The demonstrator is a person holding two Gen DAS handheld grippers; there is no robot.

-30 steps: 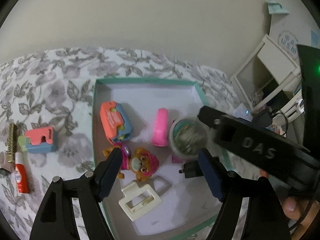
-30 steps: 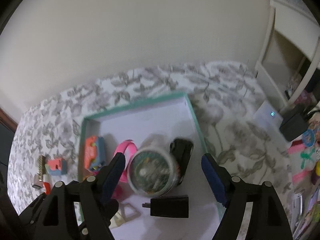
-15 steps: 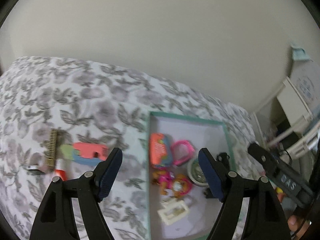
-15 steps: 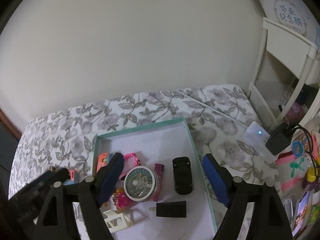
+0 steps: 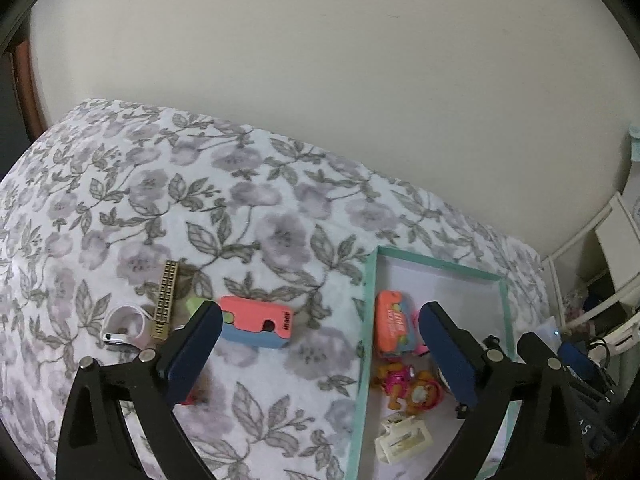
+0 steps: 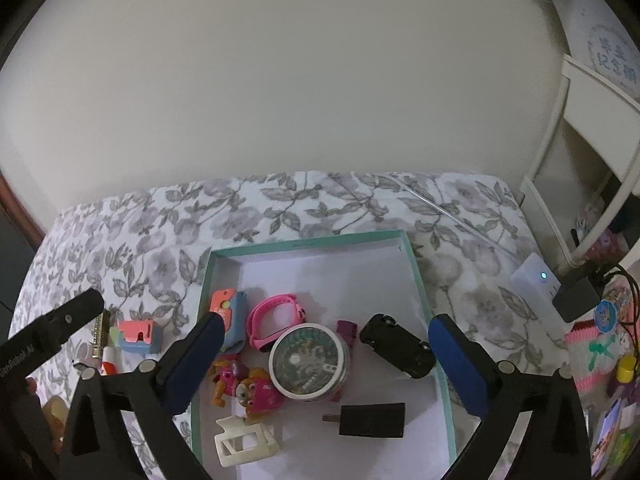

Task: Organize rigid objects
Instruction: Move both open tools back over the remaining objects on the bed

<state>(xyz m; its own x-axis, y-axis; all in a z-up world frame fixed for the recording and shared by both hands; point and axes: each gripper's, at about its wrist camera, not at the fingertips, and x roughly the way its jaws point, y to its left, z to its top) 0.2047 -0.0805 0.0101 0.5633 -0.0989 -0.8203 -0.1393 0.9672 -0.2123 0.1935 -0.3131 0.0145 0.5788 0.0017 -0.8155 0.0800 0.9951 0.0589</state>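
A: Why are both sets of fingers empty?
B: Left gripper (image 5: 320, 356) and right gripper (image 6: 326, 364) are opening. The tin (image 6: 308, 362) sits in the box (image 6: 418, 276), between the right fingers; a pink case (image 5: 256, 327) on the bed (image 5: 200, 200) lies between the left ones.

On the bed (image 6: 280, 204) the tray (image 6: 416, 268) holds a tin (image 6: 308, 362) at centre, watch (image 6: 272, 318) behind it, car (image 6: 396, 344) to its right, charger (image 6: 372, 420) at the near edge, clip (image 6: 244, 446) in the near-left corner, and outside its left edge lie a case (image 5: 256, 324) and comb (image 5: 164, 300).
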